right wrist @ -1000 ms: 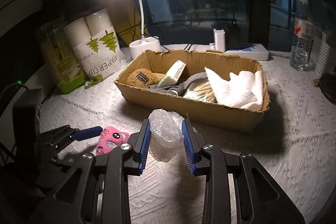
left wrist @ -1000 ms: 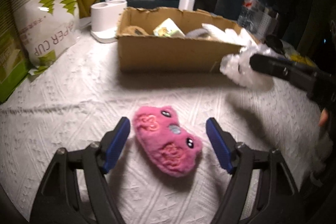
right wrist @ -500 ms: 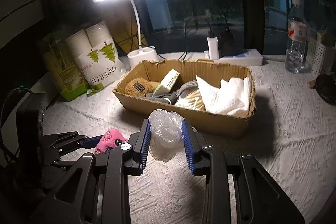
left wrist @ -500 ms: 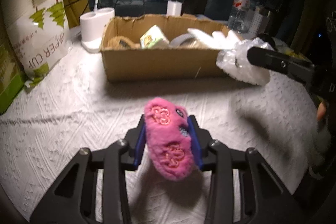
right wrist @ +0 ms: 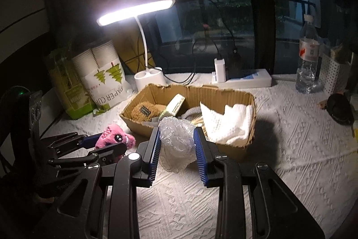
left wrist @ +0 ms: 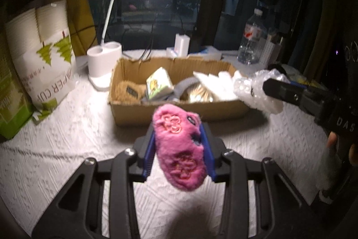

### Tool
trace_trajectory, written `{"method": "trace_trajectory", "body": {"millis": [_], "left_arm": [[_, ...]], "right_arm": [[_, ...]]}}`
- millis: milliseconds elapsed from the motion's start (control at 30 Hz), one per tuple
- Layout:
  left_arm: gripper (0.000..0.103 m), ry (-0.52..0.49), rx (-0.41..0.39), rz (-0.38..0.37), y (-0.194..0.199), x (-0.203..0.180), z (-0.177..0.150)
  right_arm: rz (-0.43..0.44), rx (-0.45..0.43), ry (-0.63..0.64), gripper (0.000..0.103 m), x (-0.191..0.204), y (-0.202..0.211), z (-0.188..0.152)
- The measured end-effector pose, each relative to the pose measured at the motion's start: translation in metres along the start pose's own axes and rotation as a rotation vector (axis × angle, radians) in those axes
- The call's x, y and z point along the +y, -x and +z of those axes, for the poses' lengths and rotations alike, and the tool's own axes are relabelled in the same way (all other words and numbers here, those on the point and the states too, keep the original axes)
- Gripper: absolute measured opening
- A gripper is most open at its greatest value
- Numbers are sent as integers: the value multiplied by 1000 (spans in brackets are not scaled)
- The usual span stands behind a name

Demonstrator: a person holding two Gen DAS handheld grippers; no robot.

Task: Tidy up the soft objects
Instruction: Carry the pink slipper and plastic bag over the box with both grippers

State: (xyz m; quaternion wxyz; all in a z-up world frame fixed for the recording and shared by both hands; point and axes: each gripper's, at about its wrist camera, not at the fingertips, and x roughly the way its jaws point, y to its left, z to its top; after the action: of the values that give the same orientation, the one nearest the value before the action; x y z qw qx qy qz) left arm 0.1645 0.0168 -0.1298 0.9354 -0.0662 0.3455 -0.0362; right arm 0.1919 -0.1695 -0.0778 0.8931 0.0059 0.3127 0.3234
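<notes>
My left gripper (left wrist: 179,147) is shut on a pink plush toy (left wrist: 179,145) and holds it above the white cloth, in front of the cardboard box (left wrist: 179,108). It also shows in the right wrist view (right wrist: 114,138), at the left, with the pink plush toy (right wrist: 113,134) in it. My right gripper (right wrist: 177,149) is shut on a clear bubble-wrap wad (right wrist: 176,142), raised near the box's (right wrist: 188,93) front wall; the wad shows in the left wrist view (left wrist: 252,89) at the box's right end. The box holds a brown plush (right wrist: 145,112), a small carton, grey fabric and white paper towel (right wrist: 226,124).
A lit desk lamp (right wrist: 136,12) with white base (left wrist: 104,64) stands behind the box. A paper cup pack (left wrist: 42,59) and green bag are at the left. A water bottle (right wrist: 307,55), power strip (right wrist: 241,80) and dark object (right wrist: 340,108) are at the right.
My left gripper closed on the pink plush toy and lifted it off the cloth toward the box. My right gripper rose with the bubble wrap and moved nearer the box.
</notes>
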Motion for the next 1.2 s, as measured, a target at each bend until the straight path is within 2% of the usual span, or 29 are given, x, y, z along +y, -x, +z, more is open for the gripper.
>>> {"method": "trace_trajectory", "body": {"millis": [267, 633, 767, 967, 1200], "left_arm": [[39, -1, -76, 11, 6, -6, 25], [39, -57, -95, 68, -18, -21, 55], [39, -93, -113, 95, -26, -26, 61], [39, -120, -85, 103, -56, -34, 68], [39, -96, -21, 73, -93, -35, 71]], "right_arm": [[6, -35, -1, 32, -8, 1, 16], [15, -50, -3, 30, -31, -14, 34], [-13, -61, 5, 30, -40, -17, 37], [-33, -67, -12, 30, -60, -22, 37], [-70, -52, -10, 30, -76, -31, 35]]}}
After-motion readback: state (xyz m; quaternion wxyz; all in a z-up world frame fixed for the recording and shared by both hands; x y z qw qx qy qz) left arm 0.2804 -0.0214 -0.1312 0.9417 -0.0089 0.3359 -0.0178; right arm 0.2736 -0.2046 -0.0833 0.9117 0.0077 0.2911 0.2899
